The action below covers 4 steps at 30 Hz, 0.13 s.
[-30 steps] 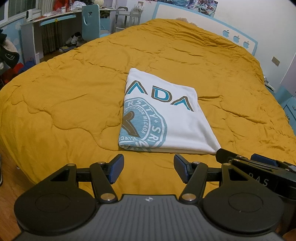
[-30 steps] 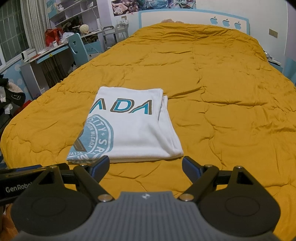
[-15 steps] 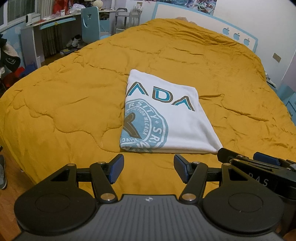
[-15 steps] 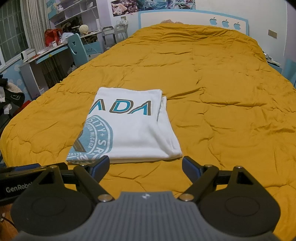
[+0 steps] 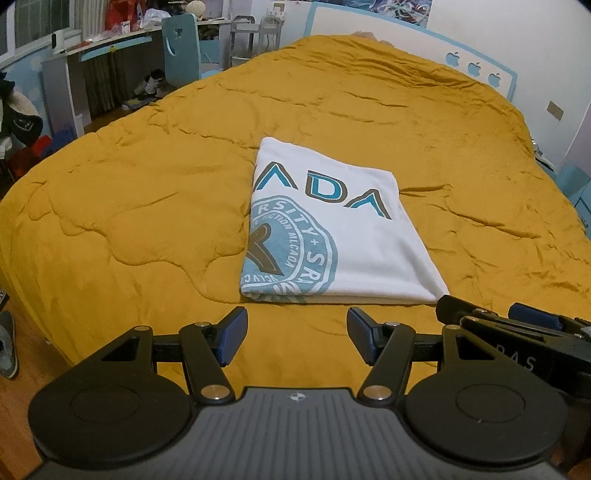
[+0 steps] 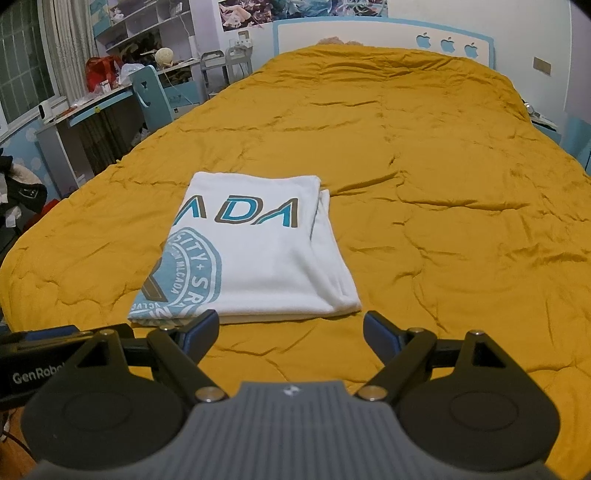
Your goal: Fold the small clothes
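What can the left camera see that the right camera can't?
Only the left wrist view shows a shoe on the floor and the right gripper from the side. Only the right wrist view shows the window, the shelves, and the shirt's loose layered edge. Both show the folded shirt on the yellow quilt, the blue chair, the headboard, and an open gripper with nothing between its jaws, such as the left gripper.
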### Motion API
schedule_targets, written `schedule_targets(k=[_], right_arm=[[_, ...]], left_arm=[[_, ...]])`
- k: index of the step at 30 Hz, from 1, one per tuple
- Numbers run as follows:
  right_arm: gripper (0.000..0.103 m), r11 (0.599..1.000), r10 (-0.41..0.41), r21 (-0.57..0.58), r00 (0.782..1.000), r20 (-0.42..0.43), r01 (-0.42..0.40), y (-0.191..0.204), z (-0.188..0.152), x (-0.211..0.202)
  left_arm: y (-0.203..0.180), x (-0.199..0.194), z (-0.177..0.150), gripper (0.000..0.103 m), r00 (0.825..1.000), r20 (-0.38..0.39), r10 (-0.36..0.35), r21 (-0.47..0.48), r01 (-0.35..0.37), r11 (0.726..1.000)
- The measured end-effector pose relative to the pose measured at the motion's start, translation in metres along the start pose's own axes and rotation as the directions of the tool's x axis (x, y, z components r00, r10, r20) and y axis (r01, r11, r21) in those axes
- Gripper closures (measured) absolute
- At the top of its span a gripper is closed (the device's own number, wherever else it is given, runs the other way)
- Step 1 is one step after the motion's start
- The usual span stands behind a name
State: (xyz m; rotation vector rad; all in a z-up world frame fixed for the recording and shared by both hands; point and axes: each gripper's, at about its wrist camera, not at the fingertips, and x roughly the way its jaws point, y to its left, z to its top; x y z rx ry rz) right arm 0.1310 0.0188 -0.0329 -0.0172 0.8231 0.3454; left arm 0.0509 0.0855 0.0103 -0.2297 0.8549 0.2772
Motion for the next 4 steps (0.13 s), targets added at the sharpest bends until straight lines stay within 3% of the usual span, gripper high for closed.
schedule_targets(k=[4], right_arm=[[0.022,1.0,-0.003,-0.001,1.0,-0.002,0.003,-0.0004,-0.0001,0.0004]], left_arm=[[0.0,0.0001,-0.0002,0.031,1.0,-0.004,0.001,-0.002,-0.001,1.0]])
